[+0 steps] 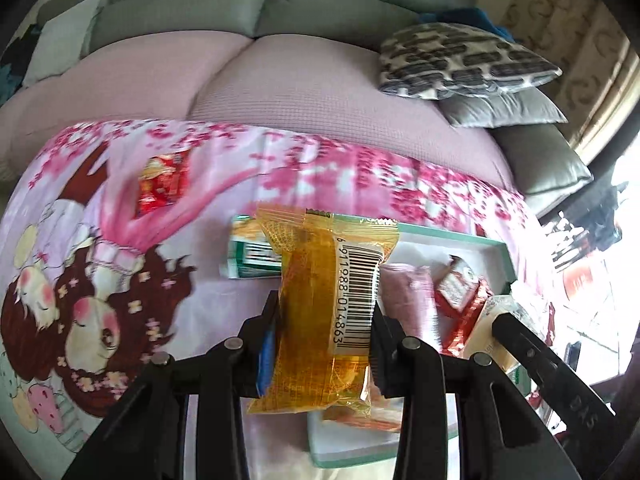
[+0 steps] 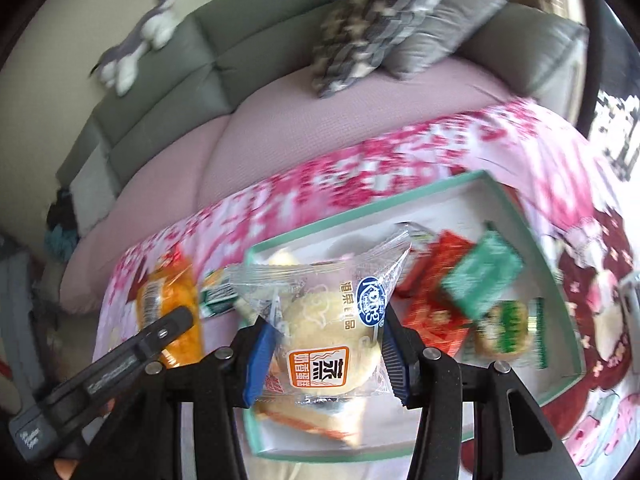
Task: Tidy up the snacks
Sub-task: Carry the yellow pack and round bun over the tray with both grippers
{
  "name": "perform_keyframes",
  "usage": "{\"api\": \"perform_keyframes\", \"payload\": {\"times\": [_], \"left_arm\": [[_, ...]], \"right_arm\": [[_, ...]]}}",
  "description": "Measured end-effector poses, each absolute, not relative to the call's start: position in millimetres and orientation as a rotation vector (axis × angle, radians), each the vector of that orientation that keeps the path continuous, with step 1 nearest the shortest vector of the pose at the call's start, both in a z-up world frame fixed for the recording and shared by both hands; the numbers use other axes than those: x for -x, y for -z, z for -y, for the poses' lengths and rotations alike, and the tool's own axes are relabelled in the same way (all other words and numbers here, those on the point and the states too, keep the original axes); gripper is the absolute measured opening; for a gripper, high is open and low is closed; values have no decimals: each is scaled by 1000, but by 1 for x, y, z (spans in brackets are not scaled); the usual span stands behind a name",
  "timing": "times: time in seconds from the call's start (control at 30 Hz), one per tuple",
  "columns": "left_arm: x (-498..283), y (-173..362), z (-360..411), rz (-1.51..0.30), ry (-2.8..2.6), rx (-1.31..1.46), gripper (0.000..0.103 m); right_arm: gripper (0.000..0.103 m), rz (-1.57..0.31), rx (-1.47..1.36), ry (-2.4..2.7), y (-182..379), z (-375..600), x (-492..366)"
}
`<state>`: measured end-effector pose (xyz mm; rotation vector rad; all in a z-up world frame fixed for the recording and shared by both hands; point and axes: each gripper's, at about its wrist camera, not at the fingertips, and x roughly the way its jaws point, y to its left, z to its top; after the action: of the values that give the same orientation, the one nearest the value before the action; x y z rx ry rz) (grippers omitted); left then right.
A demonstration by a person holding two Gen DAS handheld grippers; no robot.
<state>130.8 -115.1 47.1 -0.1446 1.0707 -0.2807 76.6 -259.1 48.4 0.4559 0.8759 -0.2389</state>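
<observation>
Looked maybe halfway: several packets already inside the teal box [image 2: 532, 236], left gripper [image 1: 324, 344] clamped on an orange snack [image 1: 320, 320] and right gripper [image 2: 326, 354] on a cake packet [image 2: 332, 344] above it, red packet [image 1: 162, 182] outside.

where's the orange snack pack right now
In the left wrist view it's centre frame, the orange pack clamped in the left gripper, held over the near-left end of the box.
</observation>
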Motion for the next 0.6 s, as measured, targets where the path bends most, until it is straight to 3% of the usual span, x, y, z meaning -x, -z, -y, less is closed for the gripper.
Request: {"api": "perform_keyframes", "payload": {"times": [0.6], "left_arm": [[-138, -16, 185, -1182, 377, 9, 39]], "right_arm": [[52, -906, -530, 329, -31, 305, -66]]}}
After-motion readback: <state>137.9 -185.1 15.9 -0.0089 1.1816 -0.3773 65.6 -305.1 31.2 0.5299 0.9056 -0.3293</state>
